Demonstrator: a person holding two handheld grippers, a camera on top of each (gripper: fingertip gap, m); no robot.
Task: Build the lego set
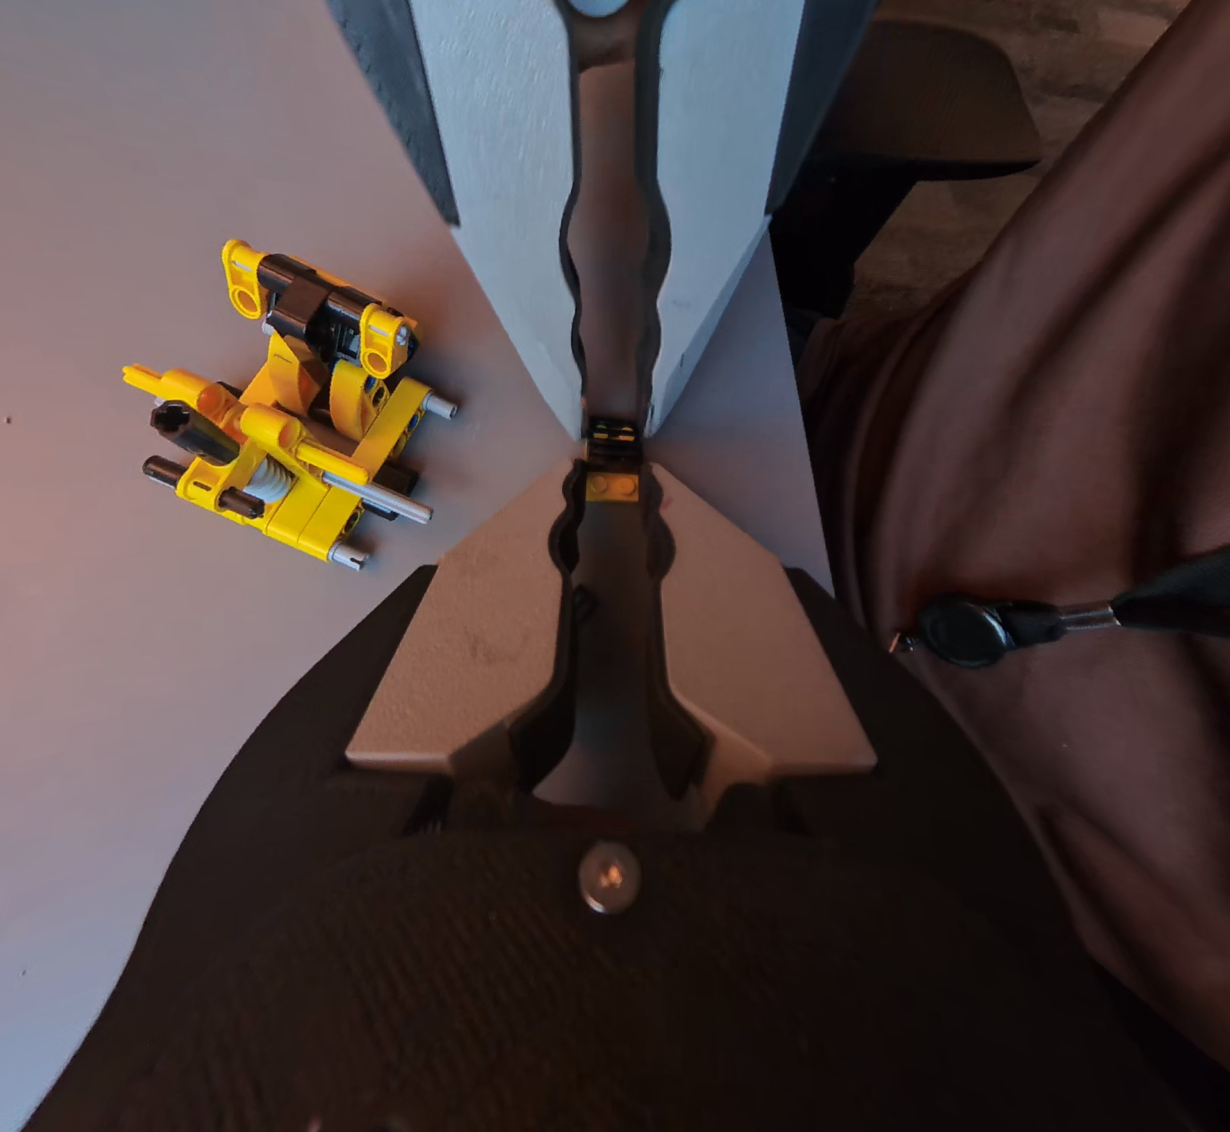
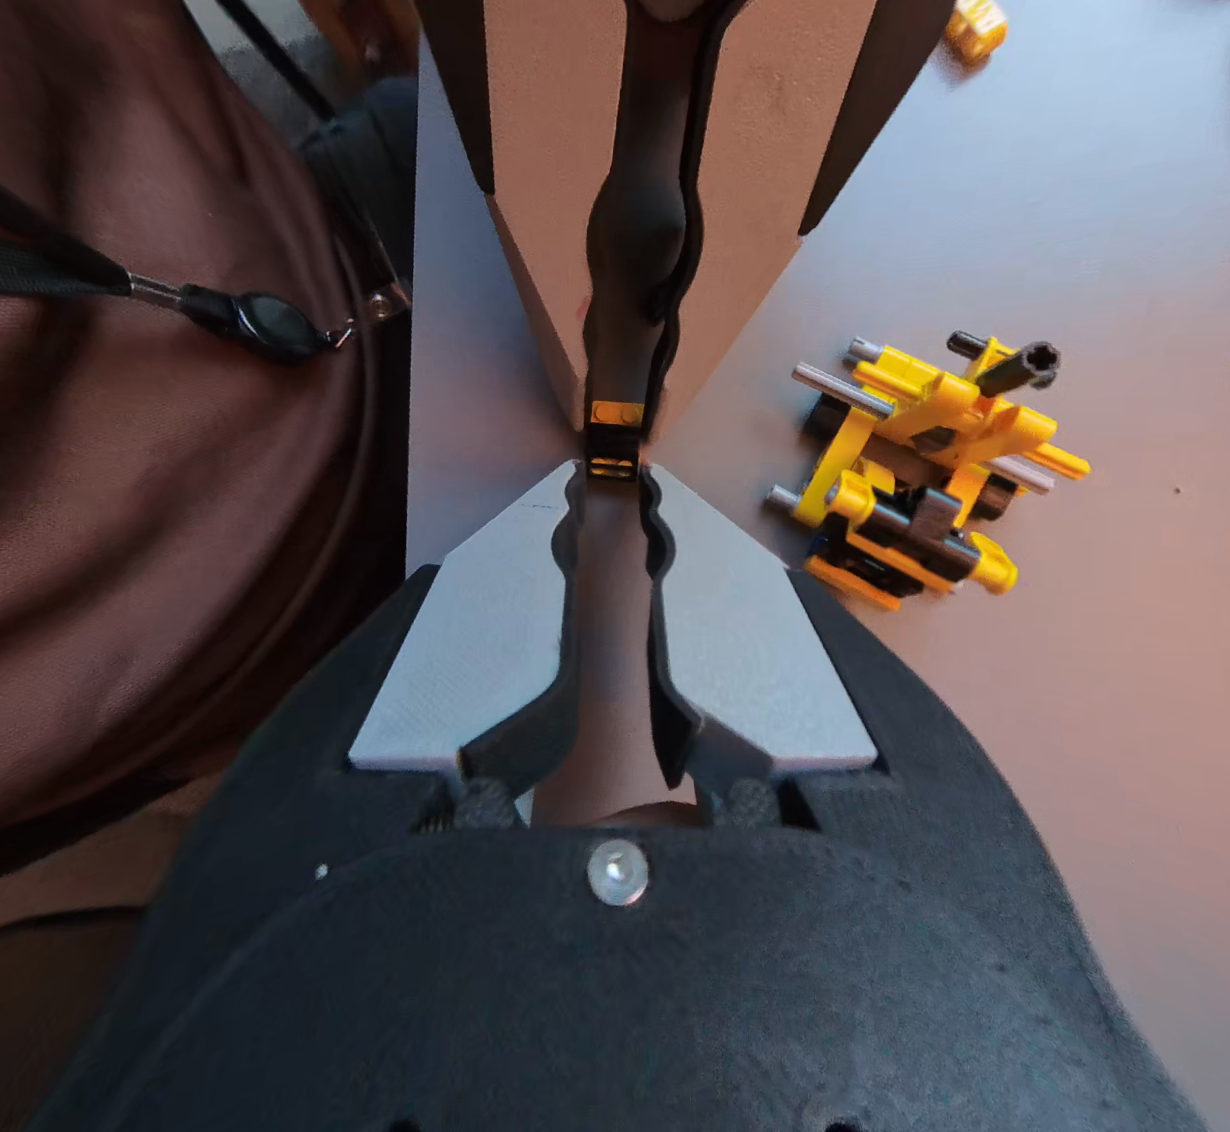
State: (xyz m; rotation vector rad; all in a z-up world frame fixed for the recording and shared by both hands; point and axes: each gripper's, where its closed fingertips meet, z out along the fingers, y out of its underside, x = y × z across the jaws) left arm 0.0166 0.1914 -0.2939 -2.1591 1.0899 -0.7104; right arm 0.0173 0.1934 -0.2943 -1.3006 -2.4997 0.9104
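My left gripper (image 1: 612,480) and right gripper (image 1: 614,424) meet tip to tip above the table's edge. Together they hold one small stack of bricks. The left is shut on its yellow studded plate (image 1: 612,488). The right is shut on its black and yellow end (image 1: 612,438). In the right wrist view, my right gripper (image 2: 611,473) grips the black and yellow end (image 2: 609,458), and the left gripper (image 2: 615,411) comes from above on the yellow plate (image 2: 615,413). The partly built yellow and black model (image 1: 286,414) lies on the table, apart from both grippers; it also shows in the right wrist view (image 2: 932,468).
A loose yellow piece (image 2: 975,28) lies farther off on the grey table (image 2: 998,201). A person in a brown garment (image 1: 1065,434) sits at the table's edge, with a black badge reel (image 1: 965,631) hanging in front. A chair (image 1: 945,101) stands beyond the edge. Left and right tips are no more than a few centimetres apart.
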